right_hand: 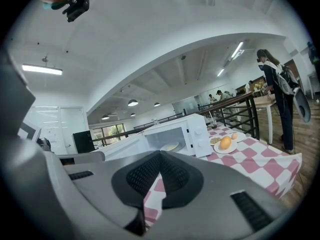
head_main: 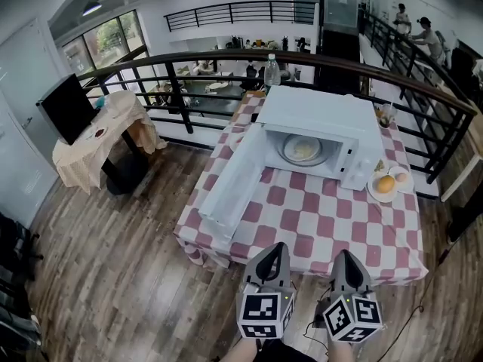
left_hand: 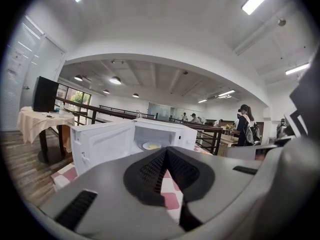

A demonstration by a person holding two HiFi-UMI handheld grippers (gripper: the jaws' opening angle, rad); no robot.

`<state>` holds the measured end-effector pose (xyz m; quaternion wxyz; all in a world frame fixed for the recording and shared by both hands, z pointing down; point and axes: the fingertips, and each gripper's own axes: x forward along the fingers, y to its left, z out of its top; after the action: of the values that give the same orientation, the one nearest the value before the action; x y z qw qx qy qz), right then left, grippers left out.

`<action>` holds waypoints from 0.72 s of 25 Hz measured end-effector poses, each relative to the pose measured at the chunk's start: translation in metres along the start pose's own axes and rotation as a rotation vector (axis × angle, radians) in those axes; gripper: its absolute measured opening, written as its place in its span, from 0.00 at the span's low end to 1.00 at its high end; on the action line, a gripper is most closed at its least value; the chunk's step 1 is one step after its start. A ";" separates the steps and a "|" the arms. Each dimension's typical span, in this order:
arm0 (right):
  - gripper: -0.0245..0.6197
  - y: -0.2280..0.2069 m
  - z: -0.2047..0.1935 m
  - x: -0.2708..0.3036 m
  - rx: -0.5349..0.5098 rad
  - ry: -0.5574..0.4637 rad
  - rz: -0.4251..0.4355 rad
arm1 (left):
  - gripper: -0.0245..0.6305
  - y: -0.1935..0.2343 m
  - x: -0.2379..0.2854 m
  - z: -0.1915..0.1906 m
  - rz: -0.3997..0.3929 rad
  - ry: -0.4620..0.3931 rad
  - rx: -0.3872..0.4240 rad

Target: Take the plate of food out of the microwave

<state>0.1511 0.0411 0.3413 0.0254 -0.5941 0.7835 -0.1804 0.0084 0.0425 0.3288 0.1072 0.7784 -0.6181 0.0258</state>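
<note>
A white microwave (head_main: 321, 115) stands on the checked table (head_main: 317, 221) with its door (head_main: 230, 183) swung wide to the left. Inside it lies a pale plate of food (head_main: 303, 150), also visible as the plate (left_hand: 151, 146) in the left gripper view and the plate (right_hand: 170, 147) in the right gripper view. My left gripper (head_main: 275, 253) and right gripper (head_main: 343, 261) hover side by side over the table's near edge, well short of the microwave. Both are shut with nothing between their jaws, as the left gripper (left_hand: 166, 150) and right gripper (right_hand: 160, 155) views show.
A second plate (head_main: 389, 184) with an orange and other food sits right of the microwave. A water bottle (head_main: 272, 71) stands behind it. A black railing (head_main: 226, 62) runs behind the table. A cloth-covered side table (head_main: 102, 138) with a monitor (head_main: 68, 109) stands at the left. People stand at the far right.
</note>
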 end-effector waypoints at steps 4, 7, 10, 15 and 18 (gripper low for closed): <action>0.02 -0.005 0.001 0.014 -0.002 0.007 -0.007 | 0.05 0.000 0.017 -0.002 -0.013 0.007 -0.008; 0.02 -0.007 0.000 0.028 -0.001 0.012 -0.007 | 0.05 0.004 0.030 -0.003 -0.016 0.011 -0.009; 0.02 -0.008 -0.001 0.044 -0.003 0.018 -0.008 | 0.06 0.012 0.044 -0.003 -0.015 0.014 -0.011; 0.02 -0.009 0.002 0.074 -0.002 0.024 -0.012 | 0.05 0.021 0.072 -0.005 -0.029 0.043 -0.023; 0.02 -0.012 0.005 0.093 0.000 0.025 -0.019 | 0.05 0.026 0.091 -0.003 -0.037 0.035 -0.023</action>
<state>0.1361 -0.0498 0.3566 0.0142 -0.5993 0.7780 -0.1881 0.0044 -0.0493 0.3507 0.1273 0.7879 -0.6018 0.0305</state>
